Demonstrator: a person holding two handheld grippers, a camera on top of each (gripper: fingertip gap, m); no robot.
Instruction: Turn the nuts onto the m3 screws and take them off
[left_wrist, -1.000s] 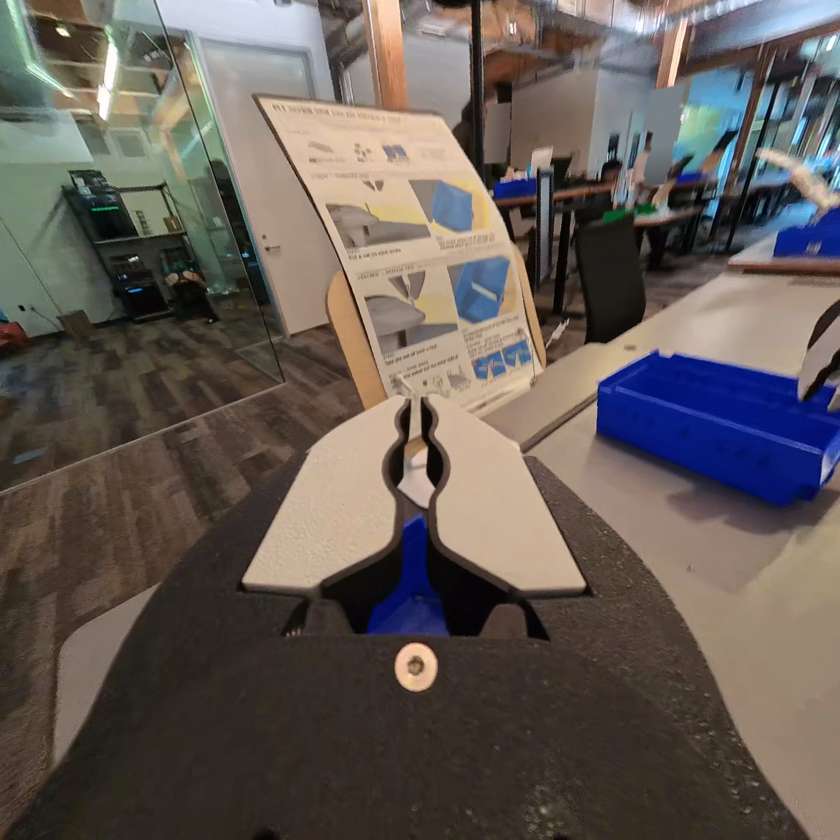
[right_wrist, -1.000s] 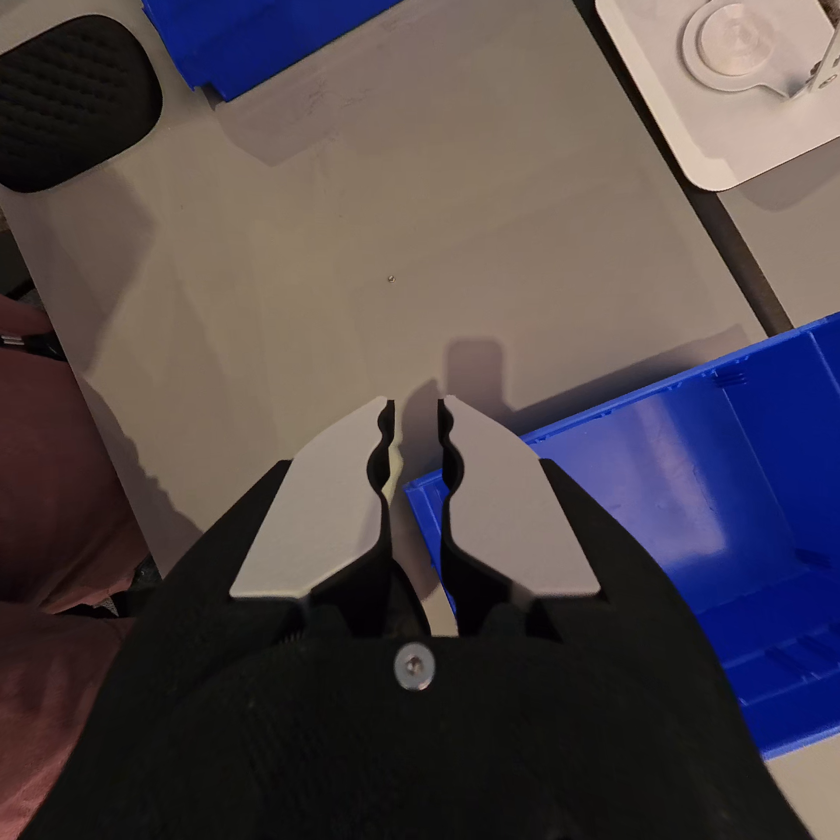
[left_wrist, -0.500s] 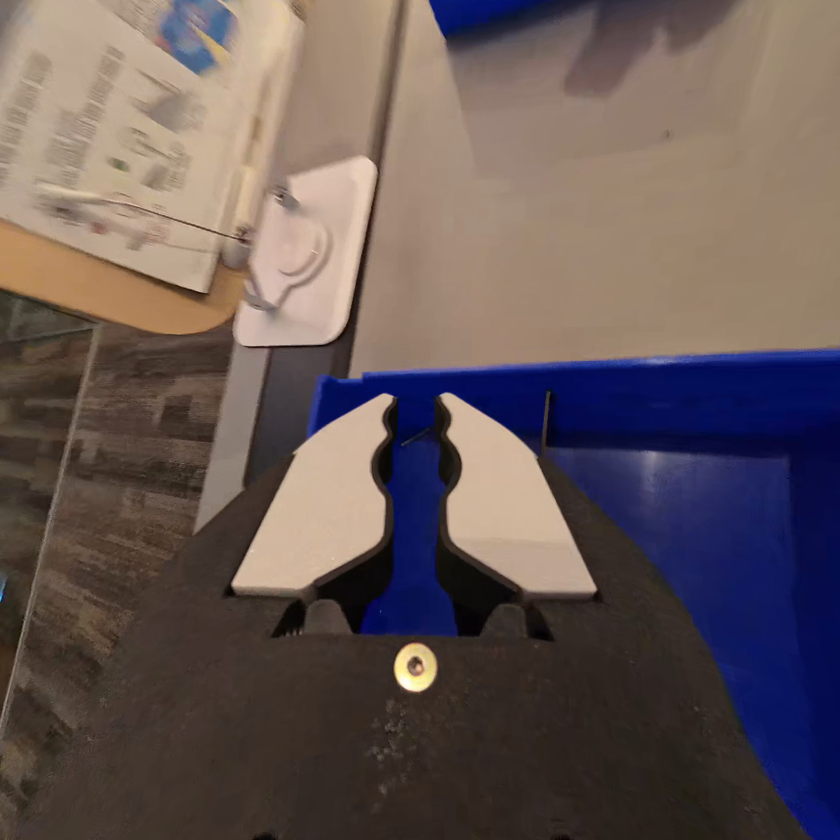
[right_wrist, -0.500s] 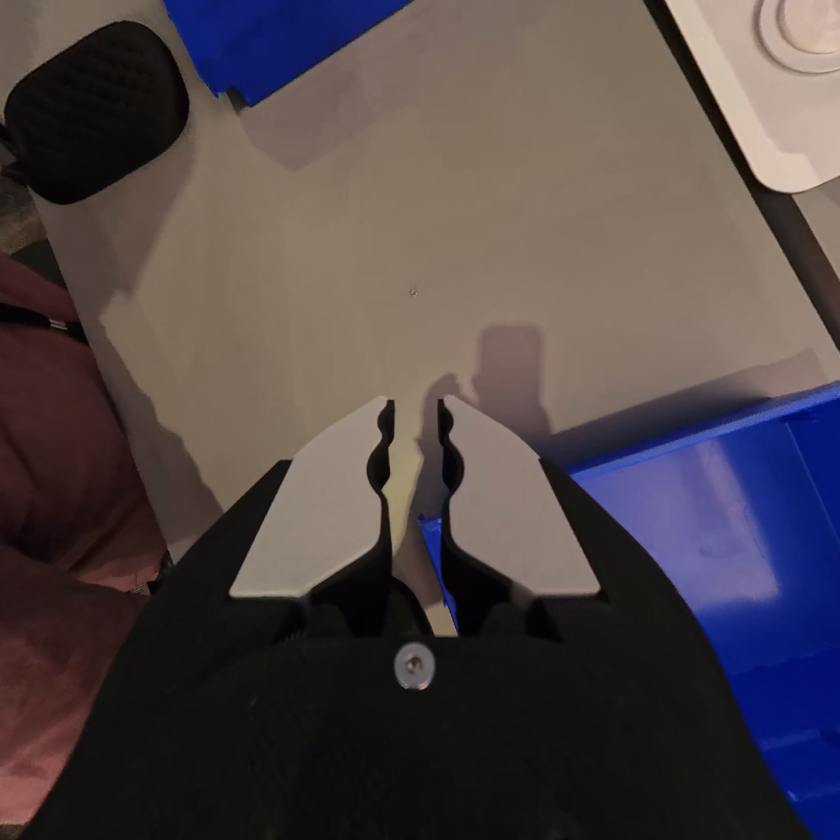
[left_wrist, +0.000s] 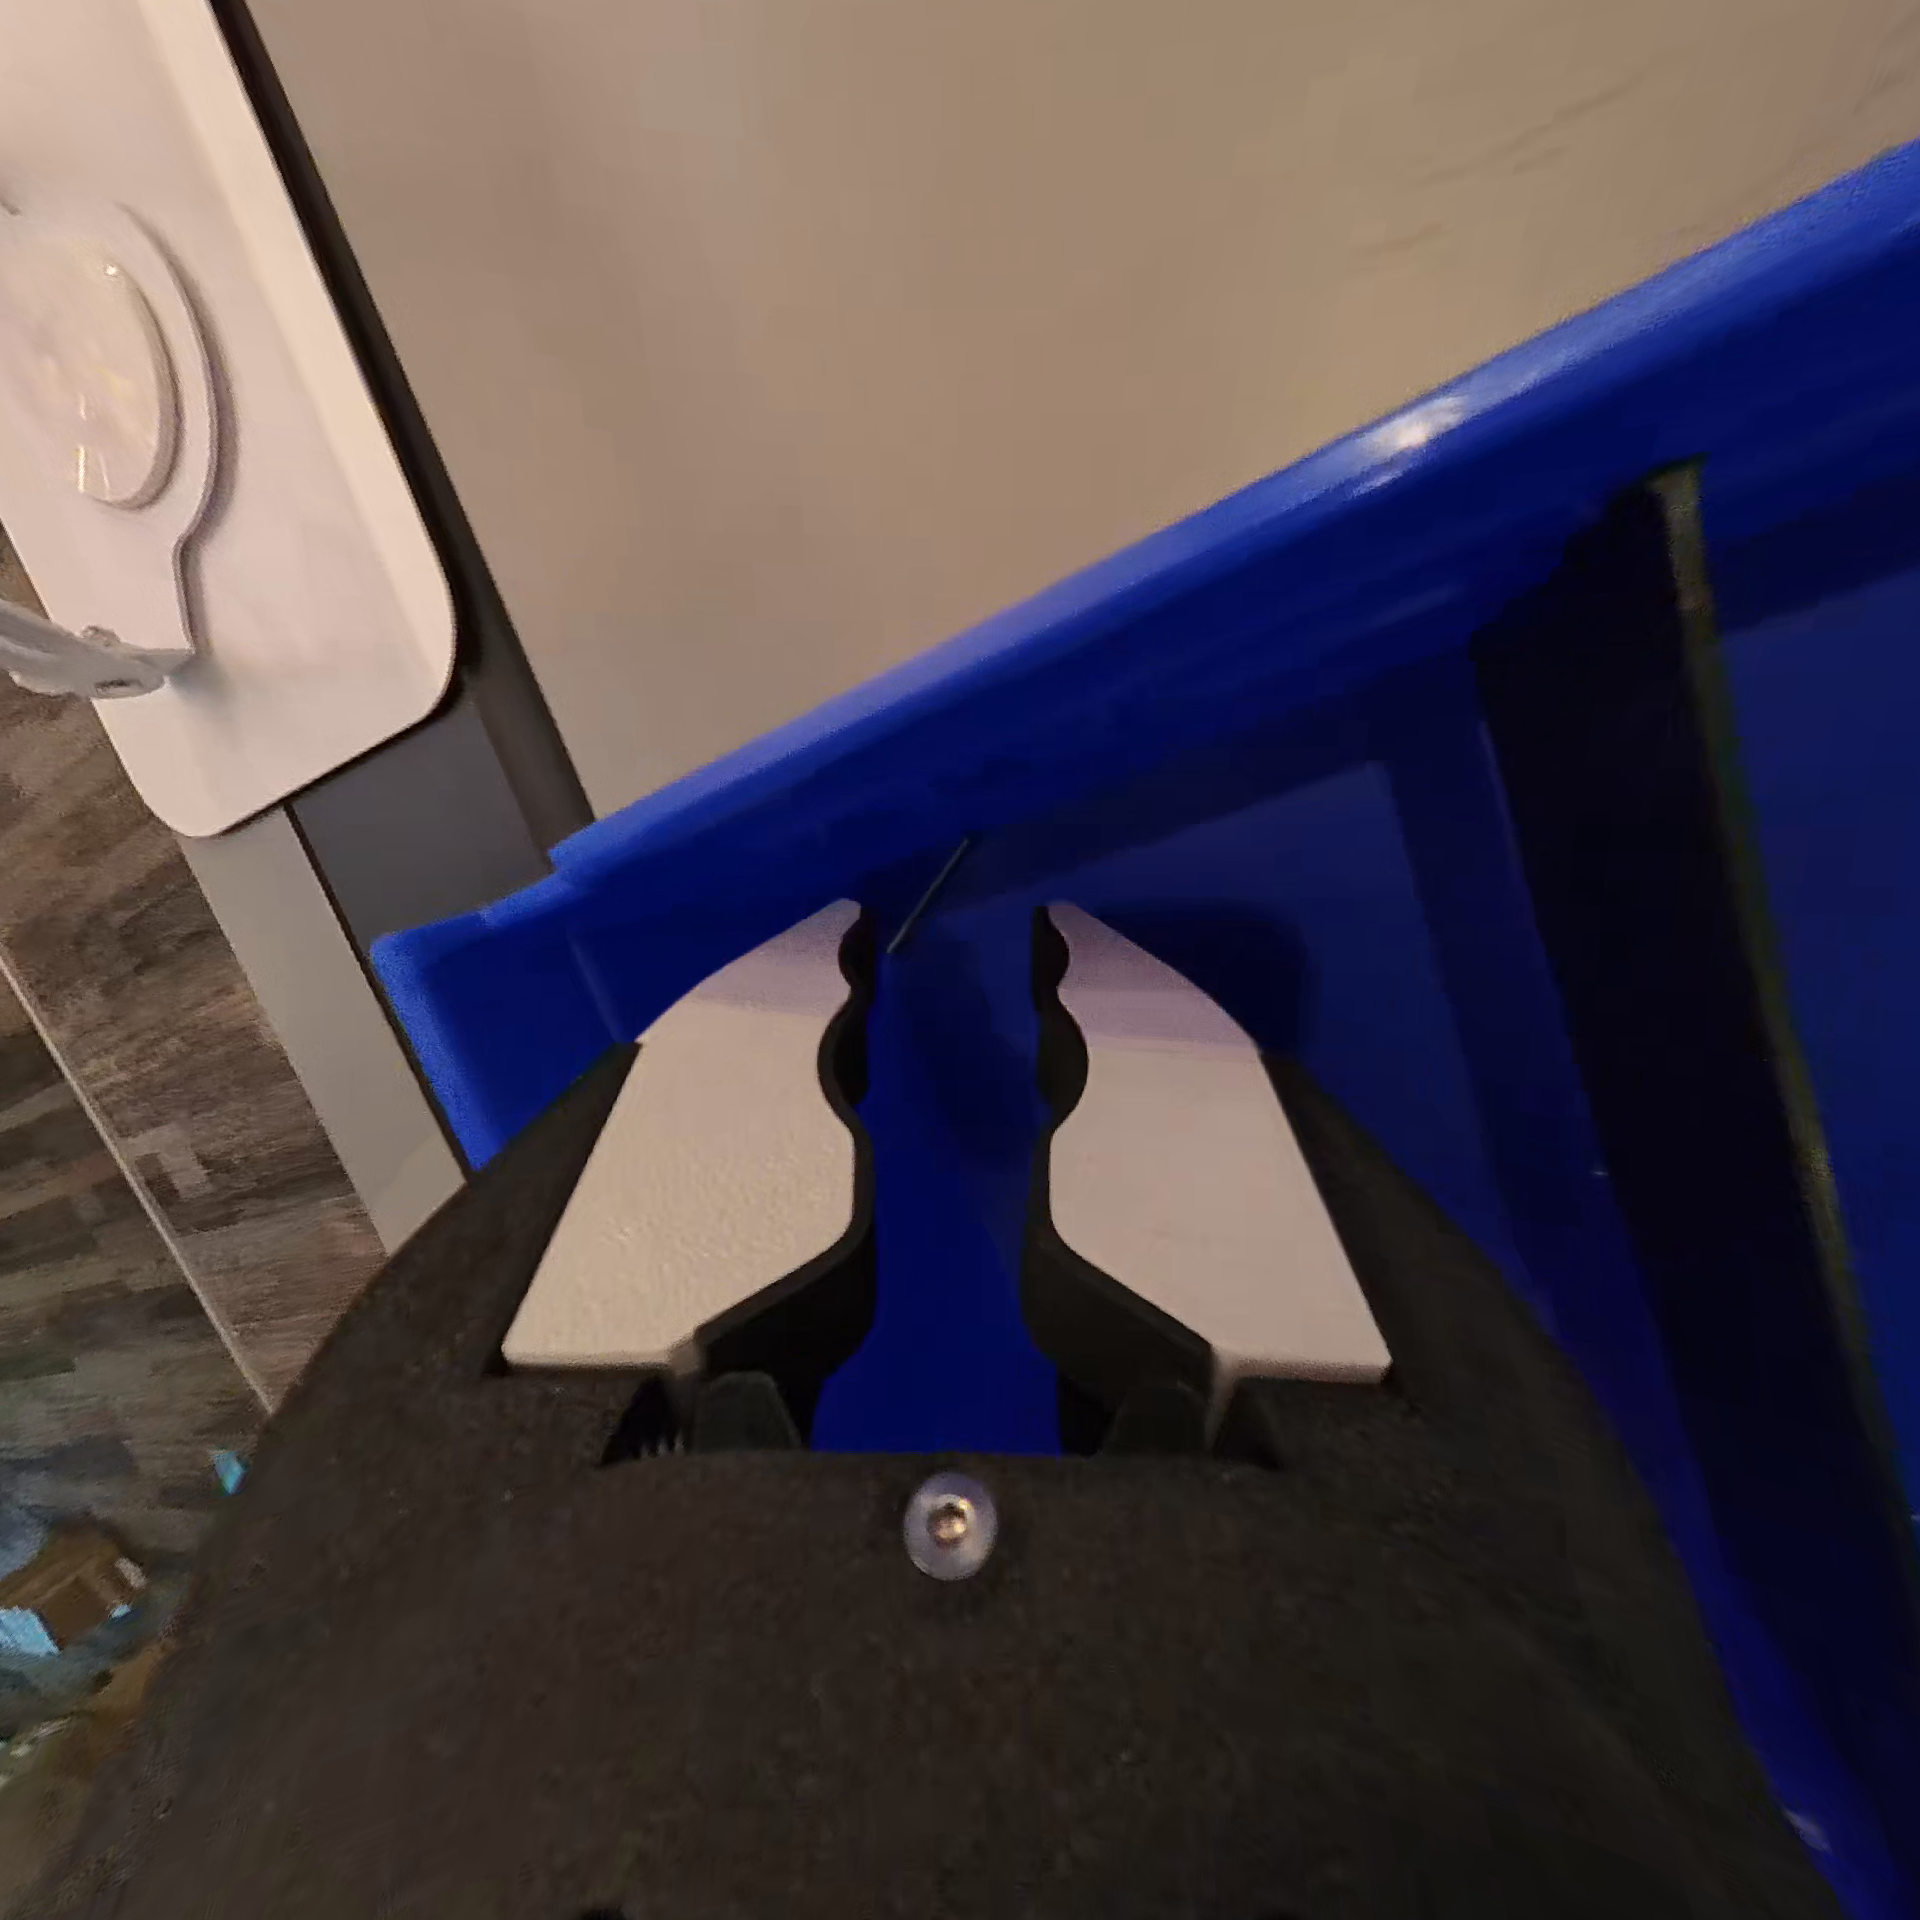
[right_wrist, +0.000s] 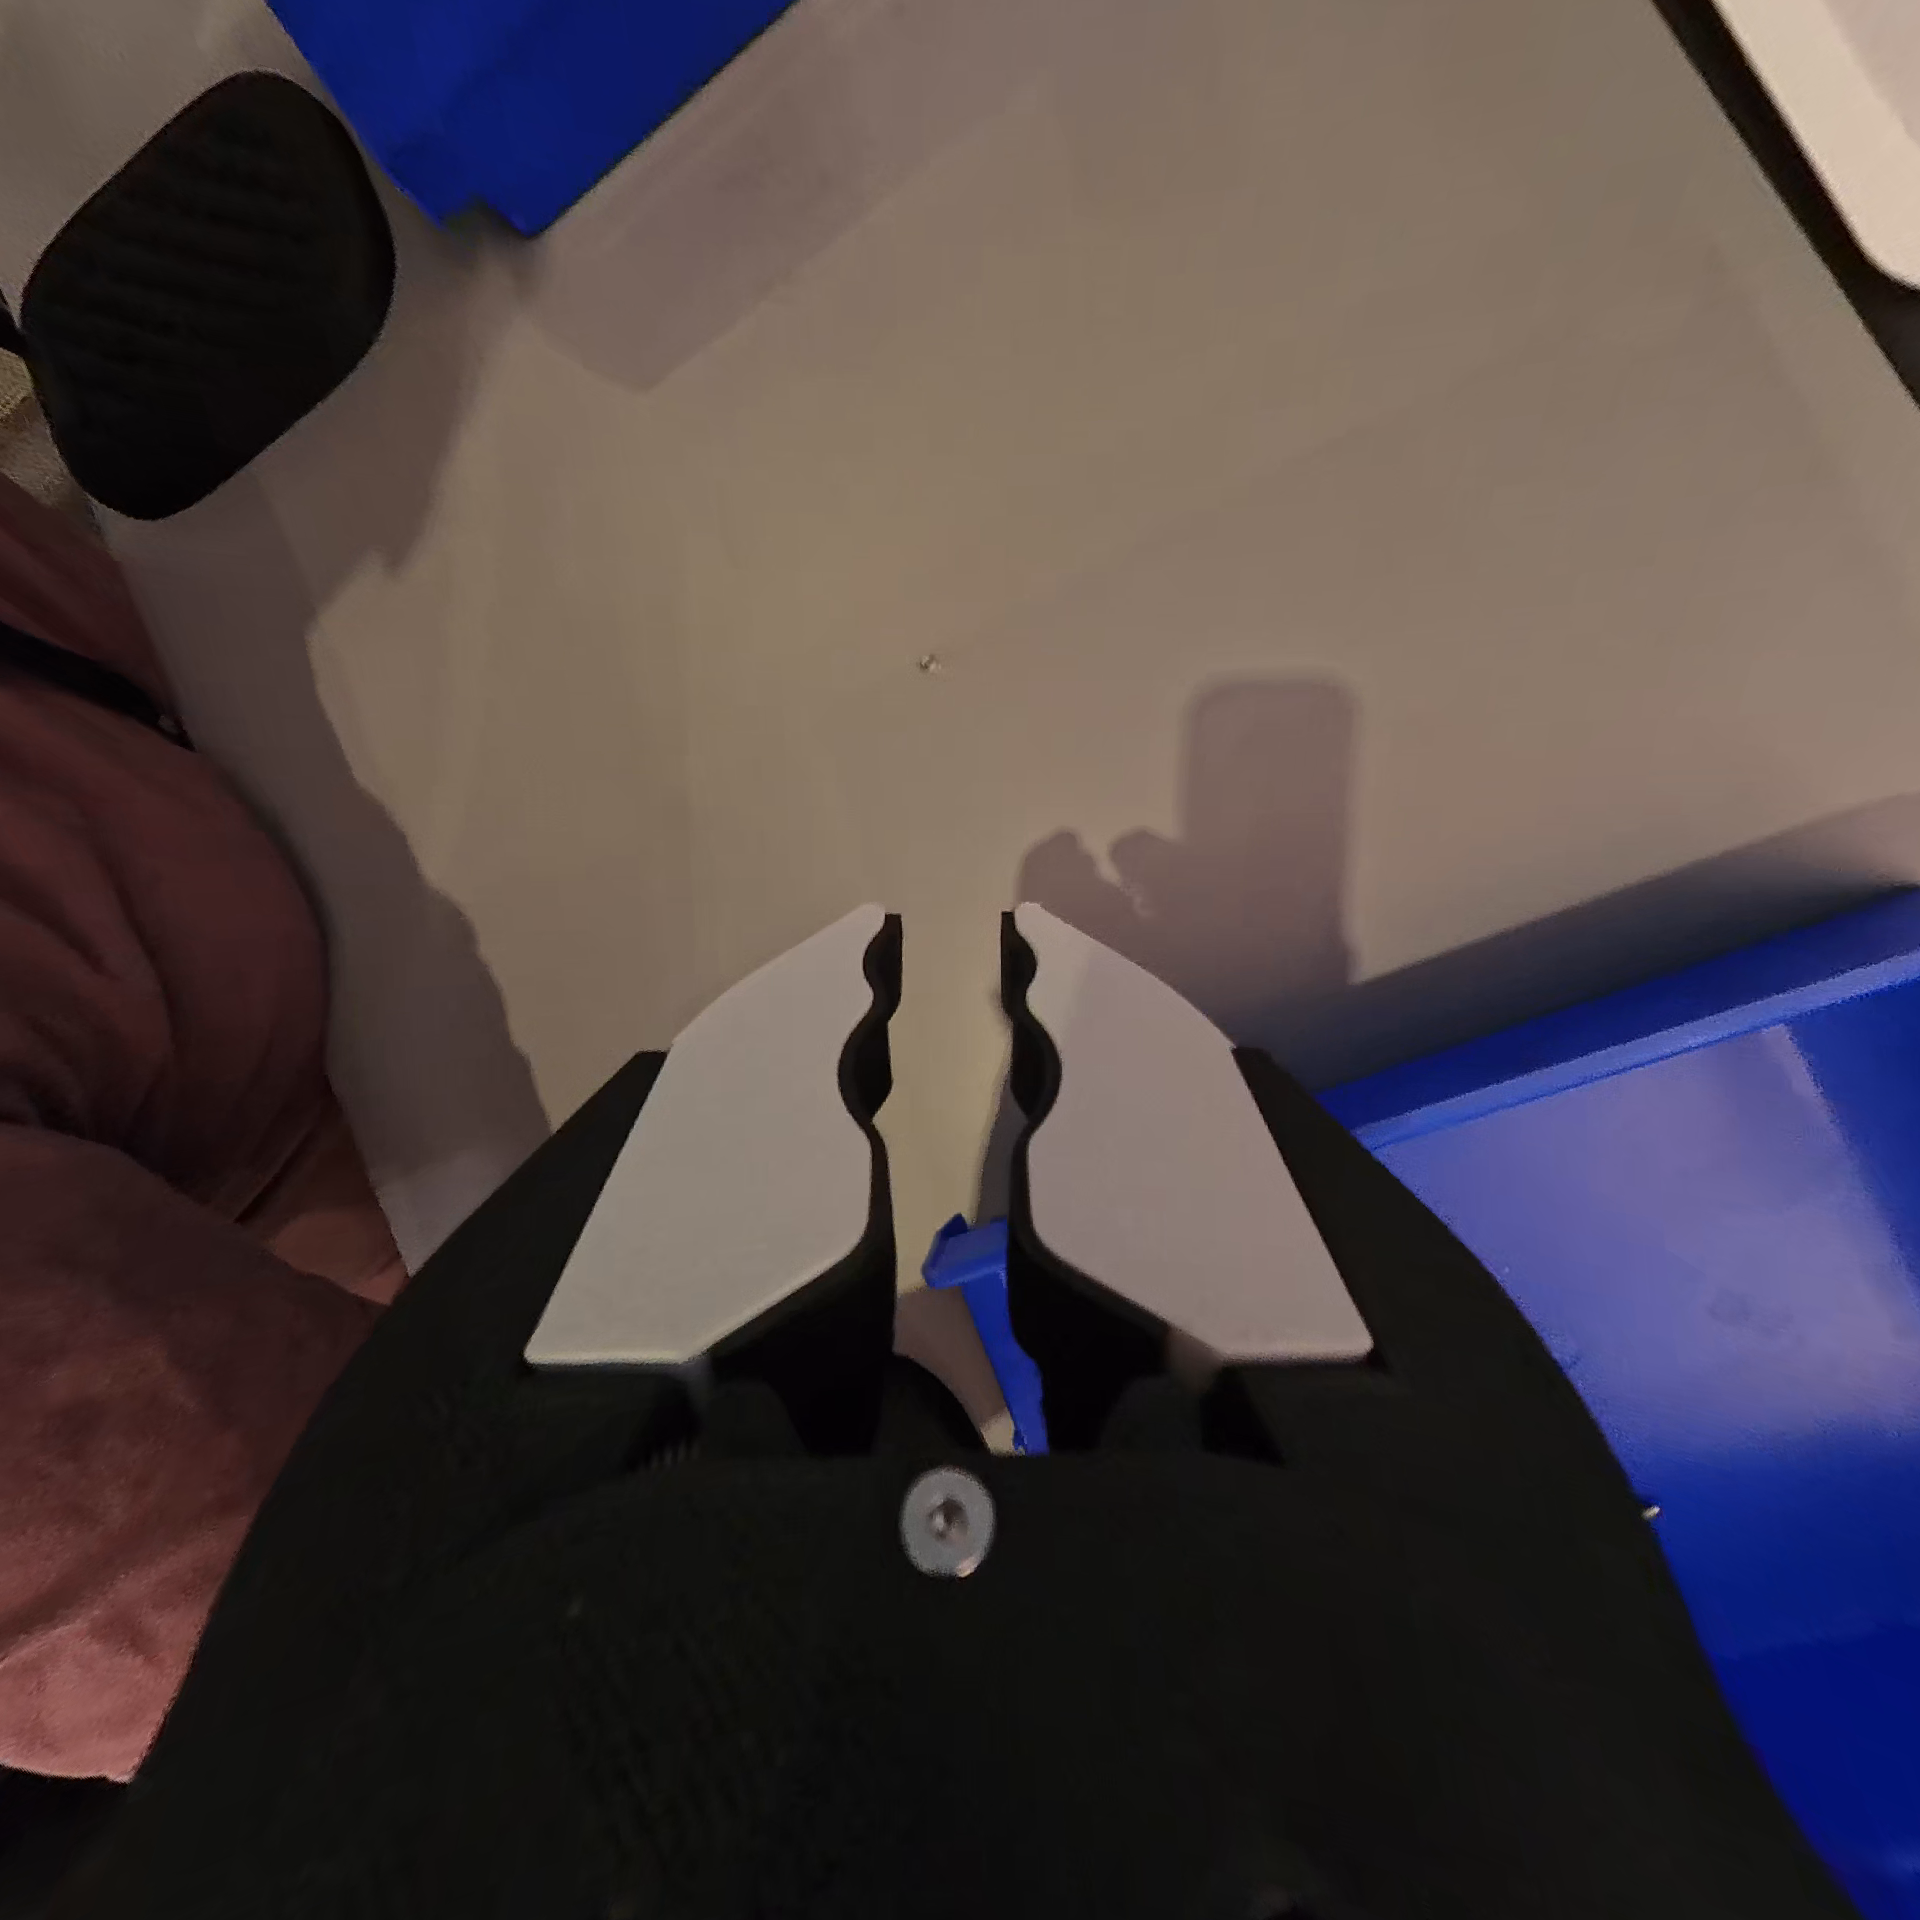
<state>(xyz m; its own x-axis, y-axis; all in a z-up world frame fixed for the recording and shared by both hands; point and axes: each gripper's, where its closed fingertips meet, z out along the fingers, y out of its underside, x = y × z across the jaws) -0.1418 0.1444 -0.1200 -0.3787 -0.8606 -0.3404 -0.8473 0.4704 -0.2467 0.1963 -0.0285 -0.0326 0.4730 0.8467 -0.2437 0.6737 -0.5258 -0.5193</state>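
left gripper (left_wrist: 954, 920): fingers spread, nothing between them, tips down inside the blue bin (left_wrist: 1195, 665) at its near-left corner
screw (left_wrist: 928, 896): thin dark sliver, blurred, lies against the bin's inner wall just off the left fingertip; can't say whether it touches the finger
divider (left_wrist: 1704, 935): dark partition standing in the bin, right of the left gripper, splits off the next compartment
table (left_wrist: 935, 312): grey top beyond the bin wall
white plate (left_wrist: 260, 499): flat, rounded corners, with a round disc mount on it; sits at the table's left edge, apart from the bin
floor (left_wrist: 104, 1091): patterned, grey-brown, at far left below the table edge
right gripper (right_wrist: 951, 920): fingers parted, holding nothing, hovering over bare table (right_wrist: 1039, 468)
bin from the right wrist view (right_wrist: 1662, 1299): same blue, its corner under the right finger, the rest runs off to the right
nut (right_wrist: 929, 662): tiny metallic speck on the table ahead of the right gripper, well apart from it; too small to be sure
second blue bin (right_wrist: 520, 94): at top edge, far side
black pad (right_wrist: 208, 291): textured, oval, upper left, just beside the second bin
maroon fabric (right_wrist: 135, 1039): a person's clothing along the left edge
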